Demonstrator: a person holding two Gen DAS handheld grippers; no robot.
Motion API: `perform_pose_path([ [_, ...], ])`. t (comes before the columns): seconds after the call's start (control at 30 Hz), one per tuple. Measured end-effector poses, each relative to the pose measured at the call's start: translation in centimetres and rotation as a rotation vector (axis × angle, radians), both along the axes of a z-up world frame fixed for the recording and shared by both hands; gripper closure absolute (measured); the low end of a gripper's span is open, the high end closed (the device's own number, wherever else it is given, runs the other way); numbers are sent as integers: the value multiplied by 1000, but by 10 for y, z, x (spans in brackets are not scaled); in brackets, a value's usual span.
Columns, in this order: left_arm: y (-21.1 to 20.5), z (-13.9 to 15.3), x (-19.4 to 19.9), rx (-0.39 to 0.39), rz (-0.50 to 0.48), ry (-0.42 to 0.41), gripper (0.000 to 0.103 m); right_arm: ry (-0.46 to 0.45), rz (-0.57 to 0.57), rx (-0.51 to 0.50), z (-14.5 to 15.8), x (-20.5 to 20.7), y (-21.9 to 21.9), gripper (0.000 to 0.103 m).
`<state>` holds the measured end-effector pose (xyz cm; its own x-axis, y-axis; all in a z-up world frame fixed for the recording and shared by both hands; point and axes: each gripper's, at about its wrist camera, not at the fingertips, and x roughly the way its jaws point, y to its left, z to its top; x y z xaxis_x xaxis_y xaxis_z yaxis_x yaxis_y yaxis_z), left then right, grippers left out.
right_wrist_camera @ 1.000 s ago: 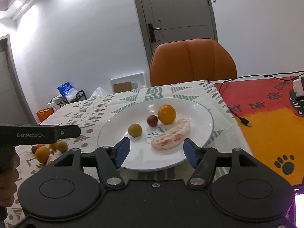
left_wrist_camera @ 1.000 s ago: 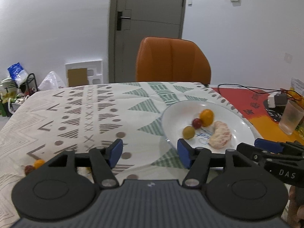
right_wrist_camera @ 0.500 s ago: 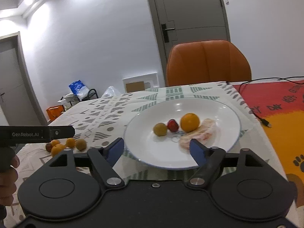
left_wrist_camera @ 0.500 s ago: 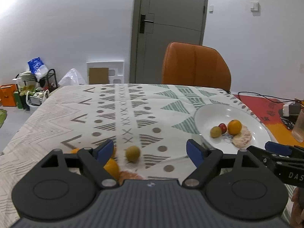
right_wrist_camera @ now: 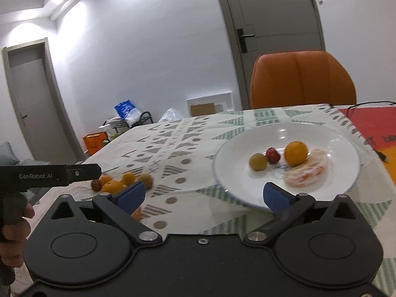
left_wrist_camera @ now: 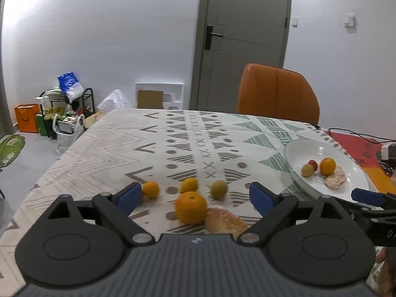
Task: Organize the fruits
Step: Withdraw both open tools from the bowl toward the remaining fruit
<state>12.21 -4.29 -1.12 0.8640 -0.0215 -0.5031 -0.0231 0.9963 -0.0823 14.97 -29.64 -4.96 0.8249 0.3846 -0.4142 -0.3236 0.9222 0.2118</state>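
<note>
Both the left gripper and right gripper gape wide, holding nothing. Round, smooth-skinned loose fruits cluster on the patterned tablecloth; others sit in the glossy white plate.

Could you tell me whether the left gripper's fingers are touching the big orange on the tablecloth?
Apart. In the left wrist view, the open left gripper has tablecloth showing between each blue finger and the big orange.
</note>
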Motion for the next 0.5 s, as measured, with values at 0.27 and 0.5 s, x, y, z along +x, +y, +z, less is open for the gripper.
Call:
perform_pose_path([
  [0.27,25,-5,-8,-6,49,7,9,22,37,0,-3,0,20,0],
  [0.5,40,-11,-12,-13,62,19,9,34,69,-7,-5,3,35,0],
])
